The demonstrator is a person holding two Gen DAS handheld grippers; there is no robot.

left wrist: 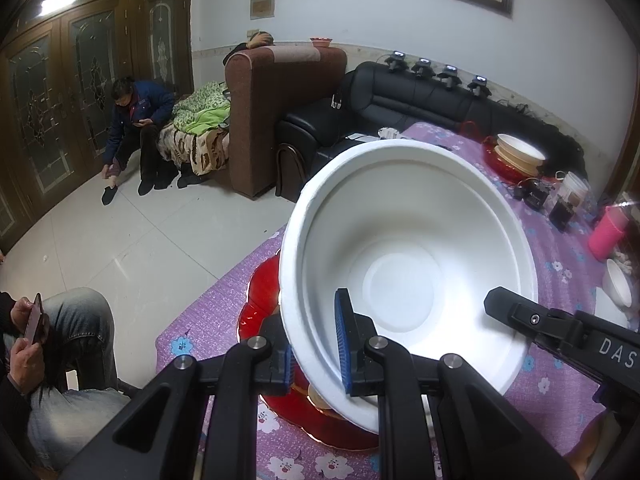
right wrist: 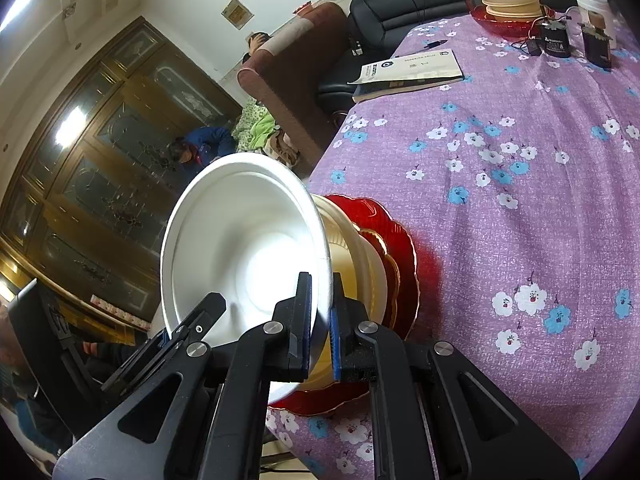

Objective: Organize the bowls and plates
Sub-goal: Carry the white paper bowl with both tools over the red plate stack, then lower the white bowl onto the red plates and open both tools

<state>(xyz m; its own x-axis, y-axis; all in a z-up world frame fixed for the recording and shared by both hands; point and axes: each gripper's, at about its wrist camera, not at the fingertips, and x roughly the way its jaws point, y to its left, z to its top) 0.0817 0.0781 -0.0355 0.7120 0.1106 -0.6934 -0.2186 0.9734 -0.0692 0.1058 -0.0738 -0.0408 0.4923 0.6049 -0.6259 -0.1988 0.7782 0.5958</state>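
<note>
A white bowl is held tilted above a red scalloped plate on the purple flowered tablecloth. My left gripper is shut on the bowl's near rim, one blue pad inside and one outside. My right gripper is shut on the same bowl's rim from the other side; its black body also shows in the left wrist view. In the right wrist view a cream-gold bowl sits under the white bowl on a gold-edged plate and the red plate.
A second stack of cream bowls on a red plate stands at the table's far end, beside black devices and a white cup. A booklet lies near the left edge. A pink cup and white bowl stand right.
</note>
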